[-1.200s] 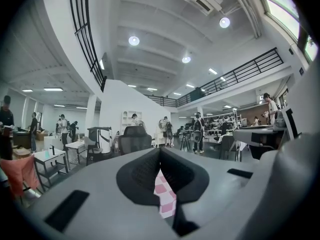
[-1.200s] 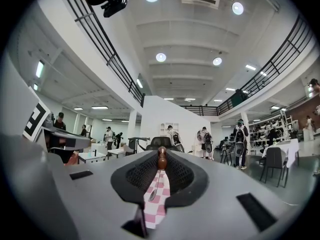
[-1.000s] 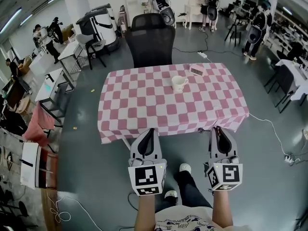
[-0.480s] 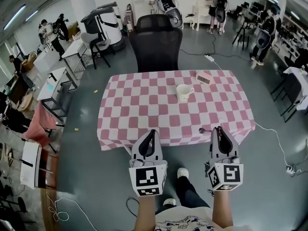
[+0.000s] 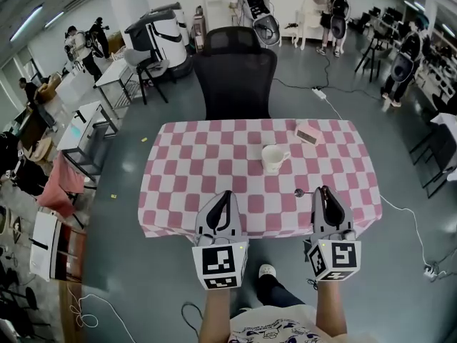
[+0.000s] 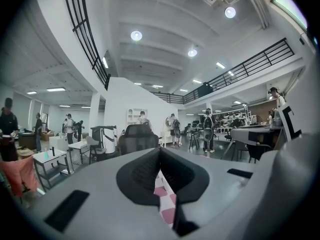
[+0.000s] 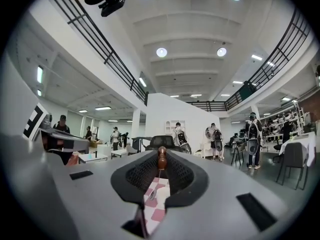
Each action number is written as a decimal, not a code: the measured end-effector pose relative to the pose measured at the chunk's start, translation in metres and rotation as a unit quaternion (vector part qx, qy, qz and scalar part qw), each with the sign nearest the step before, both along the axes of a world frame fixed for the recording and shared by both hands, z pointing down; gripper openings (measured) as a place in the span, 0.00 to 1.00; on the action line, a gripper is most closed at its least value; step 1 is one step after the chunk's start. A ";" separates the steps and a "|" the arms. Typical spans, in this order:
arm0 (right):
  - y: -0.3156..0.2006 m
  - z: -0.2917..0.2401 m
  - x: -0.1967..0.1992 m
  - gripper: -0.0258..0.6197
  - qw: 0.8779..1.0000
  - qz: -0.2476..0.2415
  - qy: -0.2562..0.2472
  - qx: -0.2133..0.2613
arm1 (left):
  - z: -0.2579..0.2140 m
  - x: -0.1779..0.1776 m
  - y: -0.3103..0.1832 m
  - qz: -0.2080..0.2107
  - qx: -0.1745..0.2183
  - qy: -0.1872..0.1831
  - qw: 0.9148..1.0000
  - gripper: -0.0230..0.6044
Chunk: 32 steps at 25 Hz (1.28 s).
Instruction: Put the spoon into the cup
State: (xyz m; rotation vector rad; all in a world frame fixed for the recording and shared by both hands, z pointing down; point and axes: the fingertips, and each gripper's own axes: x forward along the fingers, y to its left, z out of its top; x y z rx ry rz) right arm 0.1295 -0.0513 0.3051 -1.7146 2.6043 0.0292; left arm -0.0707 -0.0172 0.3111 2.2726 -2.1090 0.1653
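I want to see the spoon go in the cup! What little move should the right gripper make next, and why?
Probably move the spoon forward and slightly left, over the cup. The right gripper has its jaws shut on the spoon at the near edge of the table, while the cup stands upright farther in, apart from it.

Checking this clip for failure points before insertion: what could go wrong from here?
1. The right gripper pinches the spoon by its handle, bowl sticking out sideways; it could pivot or slip.
2. The cup stands free, the left gripper shut and away from it; a nudge might tip it.
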 end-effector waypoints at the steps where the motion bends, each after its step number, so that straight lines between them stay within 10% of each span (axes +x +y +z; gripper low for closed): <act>1: -0.012 -0.001 0.001 0.13 1.000 -0.003 0.000 0.000 | -0.002 0.001 -0.010 -0.002 0.001 -0.001 1.000 0.06; 32: -0.175 0.045 -0.030 0.13 0.998 -0.054 0.009 -0.032 | 0.037 -0.021 -0.157 -0.032 -0.033 0.000 0.999 0.06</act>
